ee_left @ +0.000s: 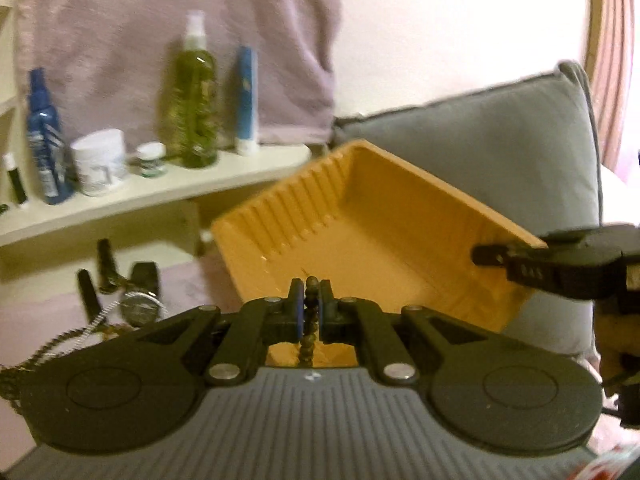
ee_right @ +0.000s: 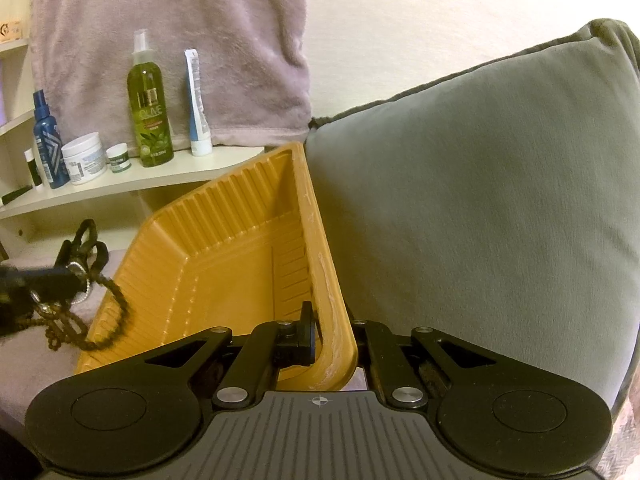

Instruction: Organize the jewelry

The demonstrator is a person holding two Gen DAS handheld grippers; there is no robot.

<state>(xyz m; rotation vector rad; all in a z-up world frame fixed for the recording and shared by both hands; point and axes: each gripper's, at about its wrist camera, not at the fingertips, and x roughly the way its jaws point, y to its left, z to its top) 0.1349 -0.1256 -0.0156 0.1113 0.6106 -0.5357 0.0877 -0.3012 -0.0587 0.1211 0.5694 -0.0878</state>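
Note:
An orange plastic tray (ee_left: 400, 216) is held tilted above the pink bedding, and nothing shows inside it. My right gripper (ee_right: 330, 320) is shut on the tray's rim (ee_right: 332, 300) at its near corner; in the left wrist view the right gripper (ee_left: 496, 258) comes in from the right. My left gripper (ee_left: 311, 288) is shut on a dark beaded chain (ee_left: 308, 344), which hangs down between the pads. In the right wrist view the left gripper (ee_right: 52, 276) is blurred at the left, and the chain (ee_right: 116, 300) droops over the tray's left edge.
More jewelry lies on the bedding at the left: a round watch (ee_left: 140, 306), black straps and a silver chain (ee_left: 100, 320). A white shelf (ee_right: 132, 180) behind carries several bottles and jars. A grey cushion (ee_right: 480, 200) stands right of the tray, and a mauve towel (ee_right: 172, 40) hangs on the wall.

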